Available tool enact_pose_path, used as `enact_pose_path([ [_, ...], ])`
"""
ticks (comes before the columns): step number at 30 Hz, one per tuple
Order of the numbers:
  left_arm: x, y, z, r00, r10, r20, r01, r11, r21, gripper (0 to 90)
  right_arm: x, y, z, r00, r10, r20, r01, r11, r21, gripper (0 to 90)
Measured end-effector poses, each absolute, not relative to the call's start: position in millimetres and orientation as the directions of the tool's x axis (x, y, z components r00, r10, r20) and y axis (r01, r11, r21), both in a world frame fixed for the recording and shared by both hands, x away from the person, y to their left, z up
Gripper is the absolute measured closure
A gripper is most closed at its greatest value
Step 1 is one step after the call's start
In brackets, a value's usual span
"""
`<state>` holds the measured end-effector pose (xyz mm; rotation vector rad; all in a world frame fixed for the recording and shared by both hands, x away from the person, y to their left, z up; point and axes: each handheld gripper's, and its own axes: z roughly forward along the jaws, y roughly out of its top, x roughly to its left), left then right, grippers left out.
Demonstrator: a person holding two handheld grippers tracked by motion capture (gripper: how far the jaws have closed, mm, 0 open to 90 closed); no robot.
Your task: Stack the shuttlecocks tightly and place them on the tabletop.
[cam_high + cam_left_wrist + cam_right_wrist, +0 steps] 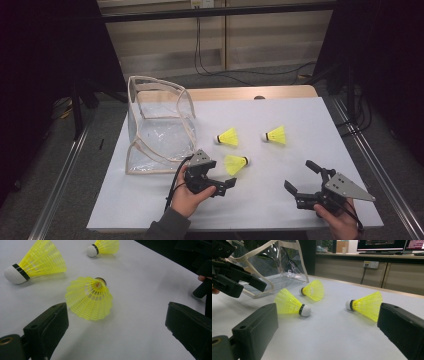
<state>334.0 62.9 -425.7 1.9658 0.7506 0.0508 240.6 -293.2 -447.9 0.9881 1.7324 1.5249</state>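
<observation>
My left tool (226, 176) sits low centre of the high view, jaws spread wide and empty, aimed at the nearest shuttlecock (236, 164), which lies on its side on the white tabletop (280, 200) just past the jaw tips. In the left gripper view that shuttlecock (89, 298) lies in the middle of the frame, skirt flared toward me and cork pointing away, a little ahead of the gap between the jaws and touching neither. To do this well, I reckon I should slide forward until the skirt sits squarely between the jaws, stay low to the tabletop, and close gently, since that mesh skirt looks soft and could crush or squirt out. Gripping nearer the cork would likely hold firmer. Two more shuttlecocks wait further up: one (228, 137) at centre, one (276, 135) to its right. The clear bag (159, 125) stands open at the upper left, the likely drop spot. My right tool (301, 182) rests at the lower right, also wide open, holding nothing, well apart from everything.
</observation>
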Motion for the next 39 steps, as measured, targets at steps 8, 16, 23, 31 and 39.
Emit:
enact_pose_path([
  [8, 331, 69, -427, 0.815, 0.515, -0.265, 0.47, -0.322, 0.822, 4.4, 241, -293, -448, -0.529, 0.848, 0.024, 0.132, 0.054, 0.99, 2.7],
  [16, 329, 79, -428, 0.817, 0.514, -0.262, 0.468, -0.324, 0.822, 4.4, 241, -293, -448, -0.529, 0.848, 0.022, 0.13, 0.055, 0.99, 2.7],
  [23, 328, 90, -430, 0.818, 0.514, -0.26, 0.467, -0.326, 0.822, 4.3, 241, -293, -448, -0.528, 0.849, 0.018, 0.129, 0.059, 0.99, 2.7],
  [31, 326, 102, -431, 0.815, 0.522, -0.25, 0.462, -0.326, 0.824, 4.3, 241, -292, -448, -0.529, 0.848, 0.02, 0.13, 0.058, 0.99, 2.7],
  [39, 323, 112, -432, 0.815, 0.524, -0.248, 0.459, -0.322, 0.828, 4.4, 241, -292, -448, -0.529, 0.848, 0.02, 0.129, 0.057, 0.99, 2.7],
])
